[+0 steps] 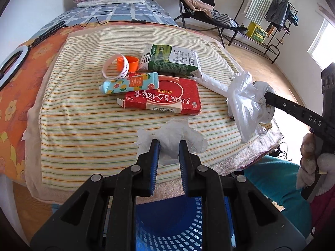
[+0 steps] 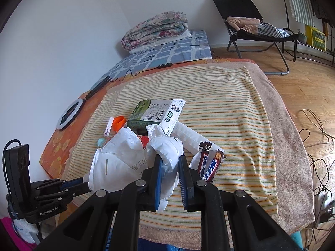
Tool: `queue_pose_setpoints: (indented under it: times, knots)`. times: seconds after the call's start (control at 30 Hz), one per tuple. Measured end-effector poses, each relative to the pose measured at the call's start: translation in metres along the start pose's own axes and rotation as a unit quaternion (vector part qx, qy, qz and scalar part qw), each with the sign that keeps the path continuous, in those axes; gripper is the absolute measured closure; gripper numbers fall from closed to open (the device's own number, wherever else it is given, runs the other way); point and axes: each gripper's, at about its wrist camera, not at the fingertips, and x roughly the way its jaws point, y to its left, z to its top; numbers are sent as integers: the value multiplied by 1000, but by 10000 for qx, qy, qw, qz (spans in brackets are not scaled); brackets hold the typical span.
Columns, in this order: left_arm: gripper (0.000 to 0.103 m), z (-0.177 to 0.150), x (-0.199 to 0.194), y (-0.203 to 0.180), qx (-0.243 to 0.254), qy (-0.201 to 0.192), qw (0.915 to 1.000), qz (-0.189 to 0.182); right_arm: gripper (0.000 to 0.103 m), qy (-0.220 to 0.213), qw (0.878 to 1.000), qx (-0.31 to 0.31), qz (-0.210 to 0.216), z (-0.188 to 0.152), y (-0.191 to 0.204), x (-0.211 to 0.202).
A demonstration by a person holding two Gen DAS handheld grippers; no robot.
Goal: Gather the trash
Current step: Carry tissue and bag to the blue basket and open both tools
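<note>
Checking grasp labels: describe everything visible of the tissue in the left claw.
The tissue is white, thin, crumpled paper, bunched into a loose wad with ragged flaps at both sides. The left claw is shut on its middle, blue pads pressing it. It hangs above the striped towel, in front of the red box.

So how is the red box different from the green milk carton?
The red box is flat, long and red; the green milk carton is chunkier, green and white. The red box has an end flap open; the milk carton's top corner is folded out. Both lie on their sides on the striped towel, untouched by either gripper.
</note>
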Motion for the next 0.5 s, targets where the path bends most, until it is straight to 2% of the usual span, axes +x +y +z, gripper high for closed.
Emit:
queue_pose_setpoints:
  times: [0.13,0.5]
  knots:
    - [85,-17,-13,4,97,-16,9999,56,89,-3,9999,-172,-10,-20,11,-16]
    - [85,-72,-25,4,249,232,9994,23,89,327,9983,-472,15,-76,33,-43]
